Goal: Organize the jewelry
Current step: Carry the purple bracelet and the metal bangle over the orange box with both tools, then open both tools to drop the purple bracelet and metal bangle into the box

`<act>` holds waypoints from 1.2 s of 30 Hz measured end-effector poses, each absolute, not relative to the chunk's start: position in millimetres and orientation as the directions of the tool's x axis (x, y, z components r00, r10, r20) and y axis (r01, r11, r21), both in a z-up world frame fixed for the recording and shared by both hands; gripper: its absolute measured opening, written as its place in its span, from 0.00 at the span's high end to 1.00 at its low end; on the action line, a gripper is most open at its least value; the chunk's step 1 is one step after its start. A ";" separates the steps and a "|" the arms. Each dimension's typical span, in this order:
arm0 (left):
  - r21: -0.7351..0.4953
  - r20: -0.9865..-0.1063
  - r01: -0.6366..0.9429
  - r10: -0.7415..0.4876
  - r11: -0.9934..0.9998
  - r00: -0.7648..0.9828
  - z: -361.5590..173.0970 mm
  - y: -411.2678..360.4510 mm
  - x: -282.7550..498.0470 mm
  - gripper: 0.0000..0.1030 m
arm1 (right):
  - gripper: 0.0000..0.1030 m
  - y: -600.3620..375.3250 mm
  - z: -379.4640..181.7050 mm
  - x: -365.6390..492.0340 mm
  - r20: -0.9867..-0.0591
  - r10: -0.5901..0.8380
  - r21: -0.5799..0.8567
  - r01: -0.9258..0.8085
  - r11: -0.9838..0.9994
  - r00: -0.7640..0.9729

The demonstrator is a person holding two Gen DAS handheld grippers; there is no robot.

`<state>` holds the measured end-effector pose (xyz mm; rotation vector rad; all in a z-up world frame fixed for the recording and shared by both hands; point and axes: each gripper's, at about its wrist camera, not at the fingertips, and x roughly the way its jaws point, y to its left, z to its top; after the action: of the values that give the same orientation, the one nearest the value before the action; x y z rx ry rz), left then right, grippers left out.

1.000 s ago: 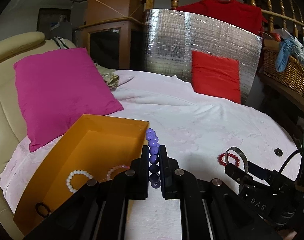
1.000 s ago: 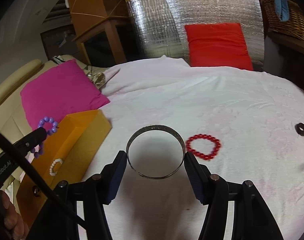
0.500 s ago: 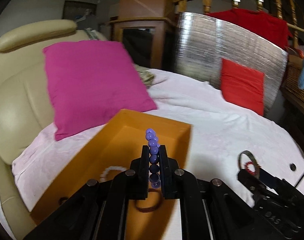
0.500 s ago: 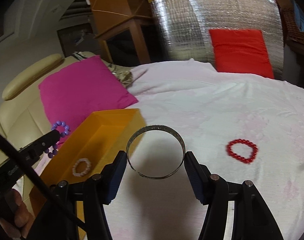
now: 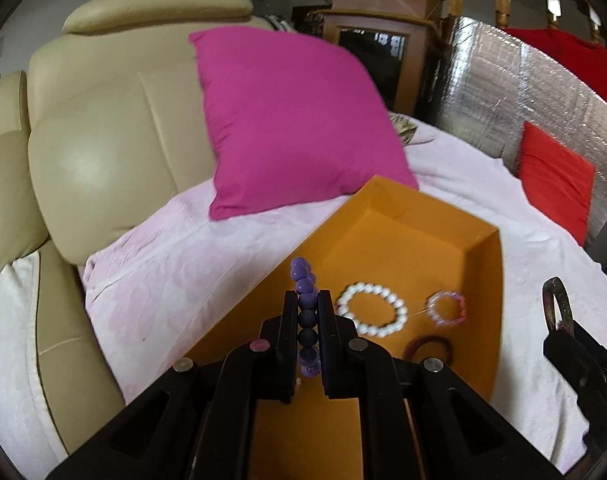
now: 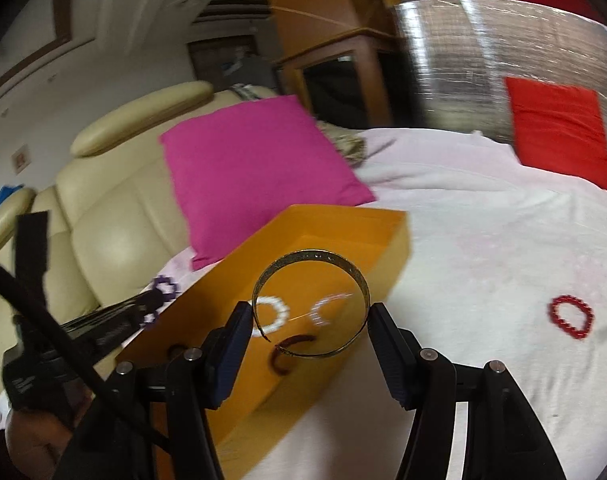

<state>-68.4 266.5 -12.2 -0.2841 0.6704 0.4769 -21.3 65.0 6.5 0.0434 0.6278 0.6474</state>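
Left gripper (image 5: 306, 312): it points down and forward over the near part of the orange box (image 5: 483, 280); its two black fingers are almost together and clamp the purple bead bracelet (image 5: 305, 312).
Purple bead bracelet: round beads, light violet at the top and darker between the fingers; it stands on its edge, so from the left wrist it looks like one column of beads above the box floor.
Right gripper (image 6: 309, 320): it points down toward the right wall of the orange box; its jaws stand wide and press from both sides on the metal bangle (image 6: 309, 308).
Metal bangle: a thin gold-grey band, open at one place on its lower left, held up in the air in front of the box.
Orange box: it lies open on the pale pink sheet (image 5: 175, 272), just in front of the pink pillow (image 5: 295, 120).
Inside the box: a white bead bracelet (image 5: 371, 312), a pink clear bracelet (image 5: 447, 308) to its right, and a dark red band (image 5: 429, 350) nearest the grippers.
Only in the right wrist view: a red bead bracelet (image 6: 571, 316) lies on the sheet, well apart from the box on its right side; the left gripper shows from the side with the purple loop at its tip; a bit of the person's hand (image 6: 35, 444) shows at the bottom left.
Only in the left wrist view: the box floor is sharp and the beige sofa (image 5: 95, 140) behind the pillow is seen large.
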 end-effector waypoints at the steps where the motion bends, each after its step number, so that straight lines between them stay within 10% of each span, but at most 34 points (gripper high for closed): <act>1: -0.093 -0.658 -0.515 0.336 0.852 0.674 -14.2 268.2 -68.1 0.91 | 0.39 70.8 4.9 -25.1 -0.533 0.585 0.224 -0.564 0.795 0.611; 36: -0.041 -0.677 -0.519 0.358 0.854 0.643 -21.6 272.6 -59.4 0.86 | 0.28 89.9 -17.1 -45.2 -0.539 0.659 0.316 -0.599 0.736 0.524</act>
<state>-59.4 272.6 -21.6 -0.2411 0.7140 0.5051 -45.2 89.9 -17.1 0.0948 0.6857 0.7539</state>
